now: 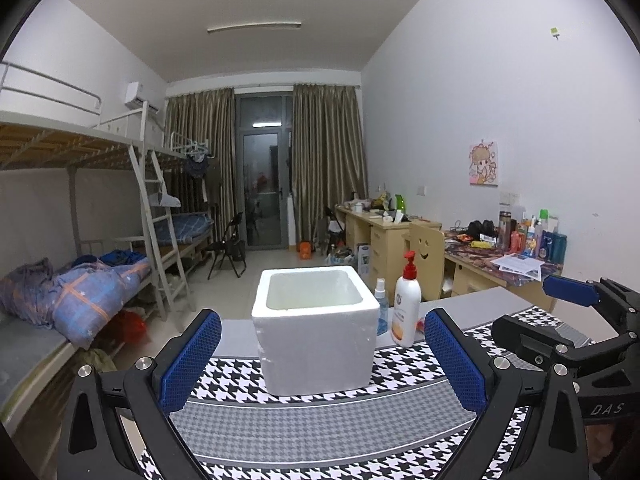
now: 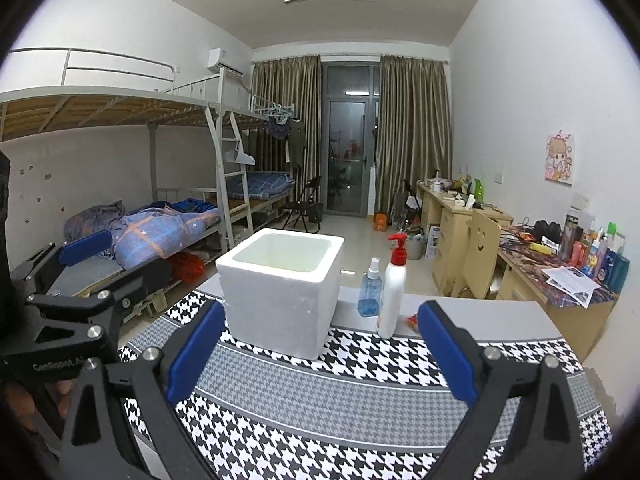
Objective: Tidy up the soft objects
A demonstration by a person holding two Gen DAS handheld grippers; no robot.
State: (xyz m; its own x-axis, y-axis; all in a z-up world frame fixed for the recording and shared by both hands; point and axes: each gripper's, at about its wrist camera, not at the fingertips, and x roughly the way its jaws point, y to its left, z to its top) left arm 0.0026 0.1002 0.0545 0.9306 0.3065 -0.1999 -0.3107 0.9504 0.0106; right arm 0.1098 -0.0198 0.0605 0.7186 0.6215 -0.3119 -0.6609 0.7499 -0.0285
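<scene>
Our counter (image 1: 480, 300) had a checked cloth (image 1: 320, 420) and a white box (image 1: 316, 332); we held both tongs (image 1: 322, 360) (image 2: 320, 354) wide apart and empty, ready to grab.

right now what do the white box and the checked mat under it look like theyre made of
The white box looks like foam, likely polystyrene: thick walls, matte, grainy, crumbly edges. The checked mat looks like woven or printed cloth: black-and-white houndstooth, no shine, lying flat on the table; which of the two I cannot tell.

Foam box (image 1: 316, 328) ahead; bottles (image 1: 406, 312) crowd right.
</scene>
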